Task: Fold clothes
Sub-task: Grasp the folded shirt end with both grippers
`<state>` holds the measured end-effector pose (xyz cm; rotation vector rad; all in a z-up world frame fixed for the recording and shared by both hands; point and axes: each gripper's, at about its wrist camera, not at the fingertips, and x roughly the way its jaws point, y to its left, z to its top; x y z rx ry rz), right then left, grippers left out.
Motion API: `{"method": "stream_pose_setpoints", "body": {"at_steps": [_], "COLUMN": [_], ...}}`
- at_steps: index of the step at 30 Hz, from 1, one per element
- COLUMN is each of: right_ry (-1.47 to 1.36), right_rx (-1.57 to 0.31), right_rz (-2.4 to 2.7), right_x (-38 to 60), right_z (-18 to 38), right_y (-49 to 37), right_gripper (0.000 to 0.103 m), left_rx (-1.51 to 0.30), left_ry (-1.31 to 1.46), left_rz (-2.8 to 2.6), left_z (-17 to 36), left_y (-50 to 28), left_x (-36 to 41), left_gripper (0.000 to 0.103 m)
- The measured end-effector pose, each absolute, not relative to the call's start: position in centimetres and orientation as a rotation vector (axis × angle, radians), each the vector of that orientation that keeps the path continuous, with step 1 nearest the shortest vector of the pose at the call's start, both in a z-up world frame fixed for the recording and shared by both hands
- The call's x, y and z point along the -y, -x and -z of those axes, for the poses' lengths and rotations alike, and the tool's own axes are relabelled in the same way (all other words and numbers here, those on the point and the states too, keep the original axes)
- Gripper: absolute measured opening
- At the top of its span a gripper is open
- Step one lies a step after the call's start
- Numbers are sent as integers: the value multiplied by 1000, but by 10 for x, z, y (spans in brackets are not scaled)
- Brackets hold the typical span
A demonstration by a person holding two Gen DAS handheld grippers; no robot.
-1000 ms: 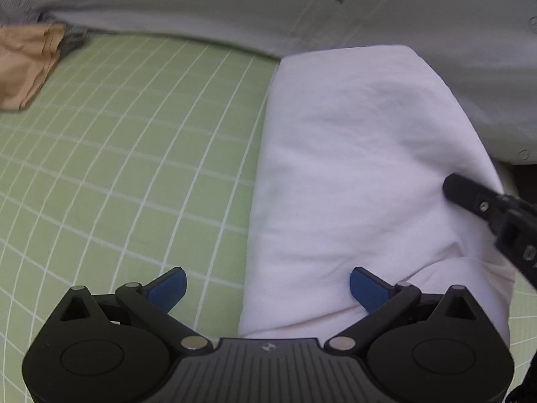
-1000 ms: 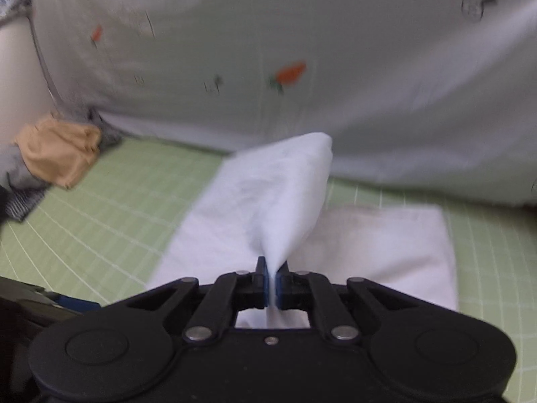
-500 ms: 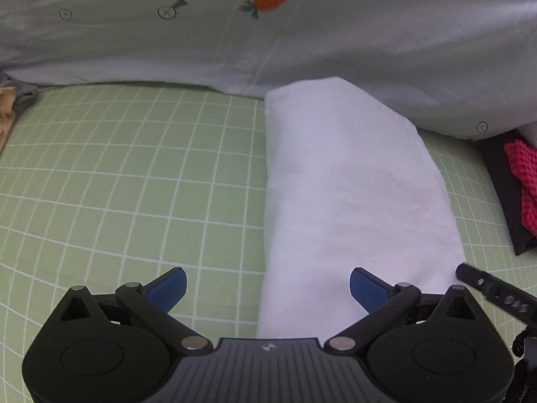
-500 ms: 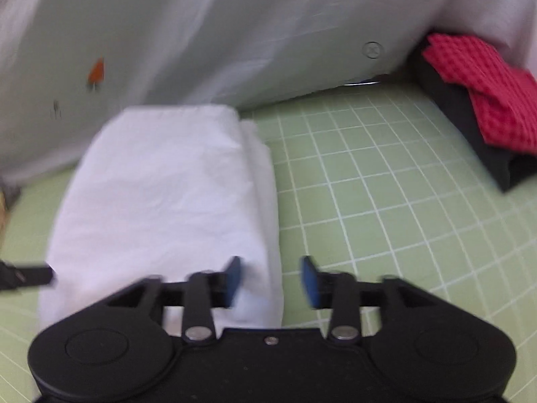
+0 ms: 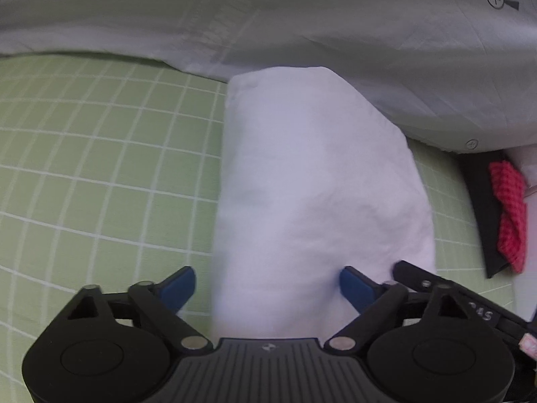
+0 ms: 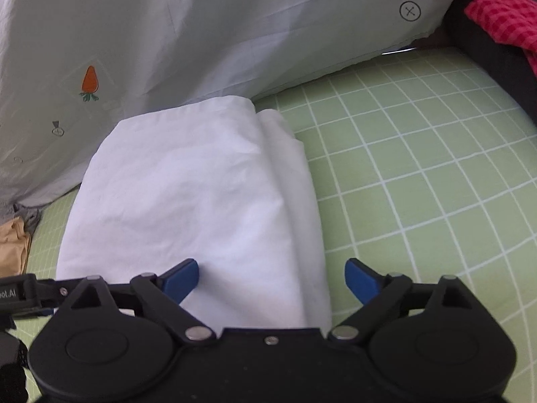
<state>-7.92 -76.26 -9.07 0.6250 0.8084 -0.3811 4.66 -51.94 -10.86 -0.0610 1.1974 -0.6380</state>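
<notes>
A white garment (image 5: 312,181) lies folded into a long narrow stack on the green grid mat (image 5: 100,168). My left gripper (image 5: 268,288) is open, its blue pads straddling the near end of the stack without pinching it. In the right wrist view the same white garment (image 6: 188,194) shows a second folded layer along its right edge. My right gripper (image 6: 272,278) is open over that near right corner, nothing held. Part of the right gripper (image 5: 436,285) shows at the left view's lower right.
A pale sheet with a carrot print (image 6: 235,33) rises behind the stack. A red checked cloth on dark fabric (image 5: 506,215) lies at the right. A tan garment (image 6: 11,248) sits at the left edge. Green mat (image 6: 419,168) lies right of the stack.
My right gripper let go of the raised white flap, which now lies flat on the stack, and its jaws opened wide. My left gripper moved closer over the stack's near end.
</notes>
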Motion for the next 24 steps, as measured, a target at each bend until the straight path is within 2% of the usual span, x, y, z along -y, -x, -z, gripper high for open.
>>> {"method": "stream_pose_setpoints", "body": {"at_steps": [2,3,4,5,6,7,12,24], "right_ry": [-669,-693,-694,-676,-653,-636,-641,-658], "right_rx": [-799,-794,-790,-786,-781,-769,-717,-673], "right_rz": [365,355,348,345,346,342,329,272], "right_x": [760,758,754,748,742,736,708,655], "right_z": [92,92,90,87,83,78,55,29], "right_y": [78,77,77,79,81,85,123,244], "right_gripper": [83,73,53,41,25,18,14,14], "left_rx": [-1209,-1208,-1202,-1192,-1182,-1172,-1141,-1119], "left_ry": [94,94,95,89,83,73,59,29], "left_rz": [639,643,643,642,640,637,625,581], "left_z": [113,114,114,111,108,103,76,40], "left_y": [-47,-45,-42,-38,-34,-28,11,138], "left_x": [521,521,521,521,521,522,509,456], "left_gripper": [78,74,67,58,55,50,43,42]}}
